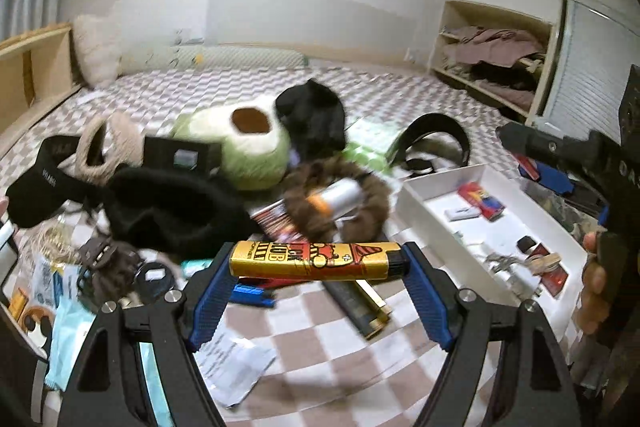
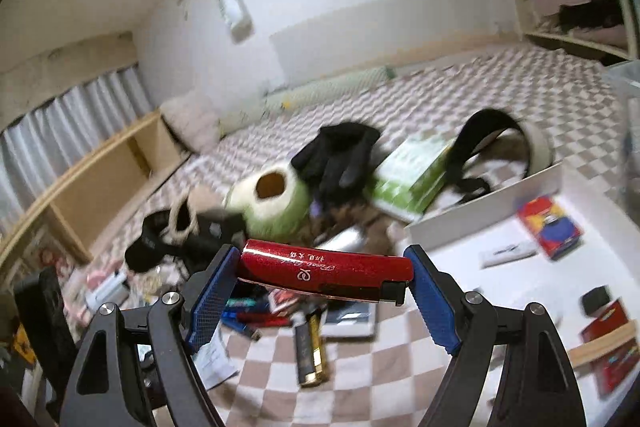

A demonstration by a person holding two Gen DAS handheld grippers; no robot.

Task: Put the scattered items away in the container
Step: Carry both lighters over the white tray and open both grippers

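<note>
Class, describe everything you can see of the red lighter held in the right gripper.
The red lighter is a long, slim, glossy body, metallic-looking, with pale script printed along its side and a dark cap section at its right end. It lies crosswise, clamped end to end between the blue pads of the right gripper, lifted above the checkered cloth. Only the two pads touch it.

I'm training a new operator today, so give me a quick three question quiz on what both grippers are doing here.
1. True or false: the left gripper holds a yellow lighter by its two ends.
2. What colour is the lighter in the right gripper?
3. The white tray lies where in the left wrist view? A. right of the held lighter B. left of it C. out of view

Key: 1 true; 2 red; 3 A
</note>
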